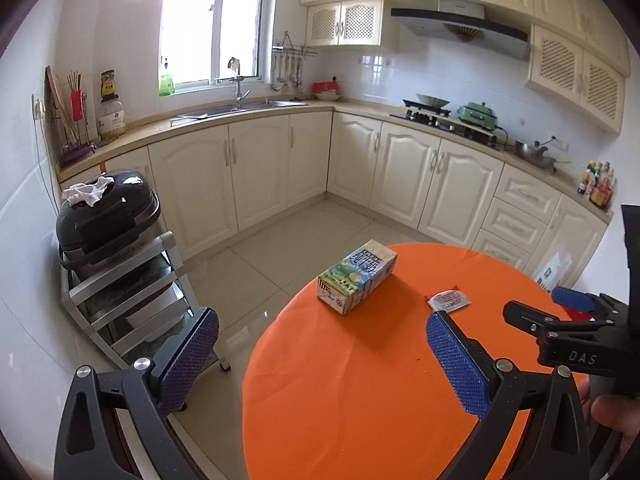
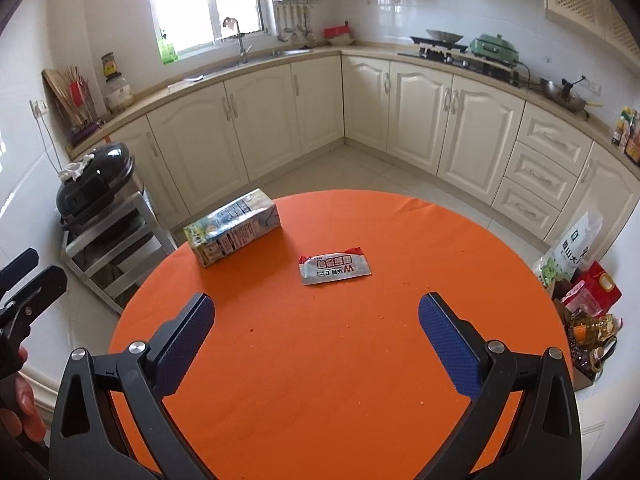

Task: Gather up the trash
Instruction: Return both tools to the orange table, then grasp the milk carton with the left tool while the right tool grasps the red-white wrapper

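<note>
Two tools, left tool [image 1: 322, 354] and right tool [image 2: 316, 332], gape empty over boxy carton [image 2: 232, 233], crinkly foil wrapper [image 2: 334, 270].

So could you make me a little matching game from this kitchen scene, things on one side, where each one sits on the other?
Things:
1. drink carton
2. snack wrapper
3. white cloth
4. green pot

Places:
A. on the stove
B. middle of the orange table
C. on the dark cooker lid
D. near the table's far-left edge

Pairs: 1-D, 2-B, 3-C, 4-A
</note>
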`<state>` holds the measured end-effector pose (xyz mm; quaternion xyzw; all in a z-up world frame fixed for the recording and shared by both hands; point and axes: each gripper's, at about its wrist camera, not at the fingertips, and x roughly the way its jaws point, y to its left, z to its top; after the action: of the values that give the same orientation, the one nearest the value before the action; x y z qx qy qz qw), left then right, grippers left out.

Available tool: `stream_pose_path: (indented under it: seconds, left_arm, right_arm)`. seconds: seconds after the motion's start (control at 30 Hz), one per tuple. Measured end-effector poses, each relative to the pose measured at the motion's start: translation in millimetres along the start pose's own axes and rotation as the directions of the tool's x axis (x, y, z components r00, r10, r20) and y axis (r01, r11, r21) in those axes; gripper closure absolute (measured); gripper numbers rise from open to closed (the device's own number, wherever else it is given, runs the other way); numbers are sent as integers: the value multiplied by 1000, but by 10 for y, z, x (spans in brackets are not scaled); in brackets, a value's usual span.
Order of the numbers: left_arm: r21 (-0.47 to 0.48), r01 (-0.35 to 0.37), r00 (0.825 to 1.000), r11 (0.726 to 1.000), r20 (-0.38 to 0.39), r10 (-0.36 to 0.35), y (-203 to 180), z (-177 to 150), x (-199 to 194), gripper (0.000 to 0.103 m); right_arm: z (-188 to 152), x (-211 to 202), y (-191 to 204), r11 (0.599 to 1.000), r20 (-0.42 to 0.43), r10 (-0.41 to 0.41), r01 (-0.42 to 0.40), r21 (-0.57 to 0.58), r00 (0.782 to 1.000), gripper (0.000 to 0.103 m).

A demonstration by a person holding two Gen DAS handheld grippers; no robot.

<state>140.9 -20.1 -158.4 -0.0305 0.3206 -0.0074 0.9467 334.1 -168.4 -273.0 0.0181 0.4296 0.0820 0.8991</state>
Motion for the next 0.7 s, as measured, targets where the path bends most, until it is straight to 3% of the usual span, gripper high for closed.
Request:
stream_pose_path:
  seconds: [0.2,0.43,0.7]
  left_arm:
    - [49,-8,996,999,-85,12,-153,316,821,1]
    - [130,8,985,991,-172,15,-366,832,2009,1]
    - [236,35,975,971,-220,18,-624,1185,3007,1]
  right_arm:
    - [97,704,-111,1000,-101,-10,13,28,995,0]
    - [174,1161,-160,998,-152,-30,39,58,988,0]
    - [205,1664,-105,995,-210,-91,97,20,973,3]
